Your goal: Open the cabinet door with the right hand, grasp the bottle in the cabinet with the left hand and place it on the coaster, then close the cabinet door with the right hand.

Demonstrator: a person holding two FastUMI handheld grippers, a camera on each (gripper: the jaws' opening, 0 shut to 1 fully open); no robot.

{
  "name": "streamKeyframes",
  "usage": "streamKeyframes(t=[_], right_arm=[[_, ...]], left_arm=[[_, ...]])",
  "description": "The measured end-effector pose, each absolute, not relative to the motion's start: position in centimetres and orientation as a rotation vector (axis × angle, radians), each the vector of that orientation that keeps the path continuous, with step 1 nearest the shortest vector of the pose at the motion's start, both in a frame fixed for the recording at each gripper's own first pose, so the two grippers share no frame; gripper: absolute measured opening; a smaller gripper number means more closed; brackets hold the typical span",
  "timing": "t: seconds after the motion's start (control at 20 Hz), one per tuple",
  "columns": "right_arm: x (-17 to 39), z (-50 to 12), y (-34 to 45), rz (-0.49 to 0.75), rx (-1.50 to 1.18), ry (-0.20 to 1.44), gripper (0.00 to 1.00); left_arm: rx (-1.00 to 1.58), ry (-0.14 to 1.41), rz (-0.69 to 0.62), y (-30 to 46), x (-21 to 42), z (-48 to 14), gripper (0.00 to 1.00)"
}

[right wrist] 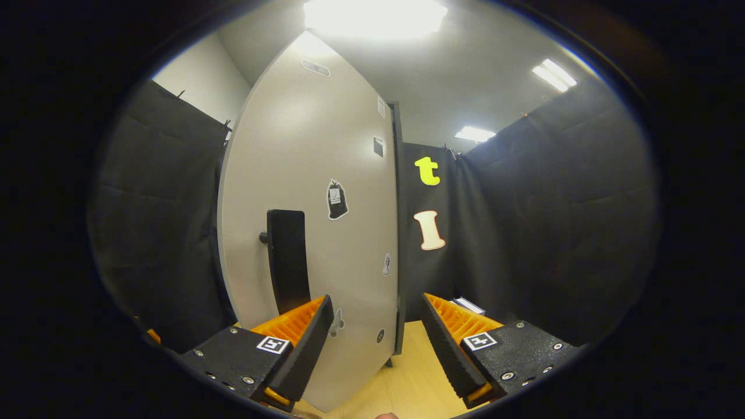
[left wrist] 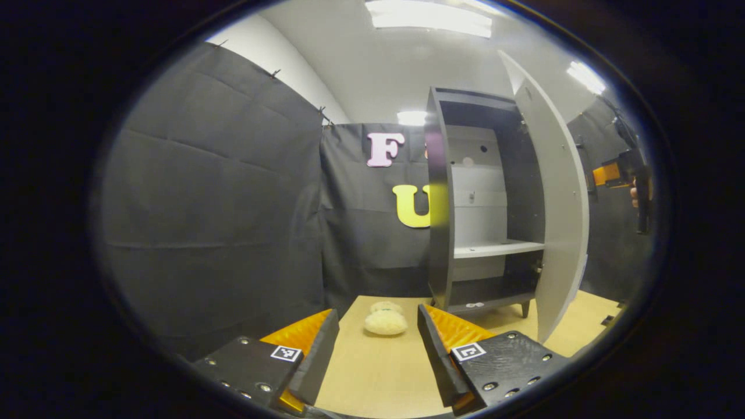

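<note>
Open cabinet [left wrist: 486, 198] holds one white shelf [left wrist: 497, 249], bare.

Ceiling panels [right wrist: 375, 16] are glaring white at 12 o'clock; booth interior is staying dim. Fisheye is bowing the cabinet door [right wrist: 308, 233] edges; focus is holding sharp.

Left gripper [left wrist: 378, 349]: level, low over the surface, fingers spread wide, nothing between them. Right gripper [right wrist: 377, 343]: level, fingers likewise parted, gripping nothing. In the left gripper view it shows far right [left wrist: 617, 174], raised, held in a hand [left wrist: 635, 195].
</note>
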State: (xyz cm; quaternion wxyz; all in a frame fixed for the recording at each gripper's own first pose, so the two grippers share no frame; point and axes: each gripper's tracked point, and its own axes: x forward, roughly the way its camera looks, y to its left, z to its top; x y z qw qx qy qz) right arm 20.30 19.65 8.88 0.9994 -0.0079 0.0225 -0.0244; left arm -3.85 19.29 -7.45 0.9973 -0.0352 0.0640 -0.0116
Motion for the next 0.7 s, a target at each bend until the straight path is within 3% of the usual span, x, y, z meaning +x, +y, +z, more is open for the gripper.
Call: streamKeyframes(t=[0.3,0.5,0.55,0.7], right_arm=[[21.4,8.3,23.1,0.064,0.011,0.054,0.94],[21.1,8.3,24.2,0.108,0.007,0.048,0.94],[21.0,8.2,24.6,0.117,0.006,0.049,0.94],[20.7,8.0,24.4,0.13,-0.013,0.051,0.94]], left_arm=[[-0.054,0.118,0.039,23.2,-5.0,-7.0,0.82],[-0.036,0.137,0.062,24.3,-4.7,-7.8,0.82],[-0.035,0.139,0.058,24.2,-4.7,-7.8,0.72],[-0.046,0.14,0.029,23.8,-4.4,-7.6,0.72]])
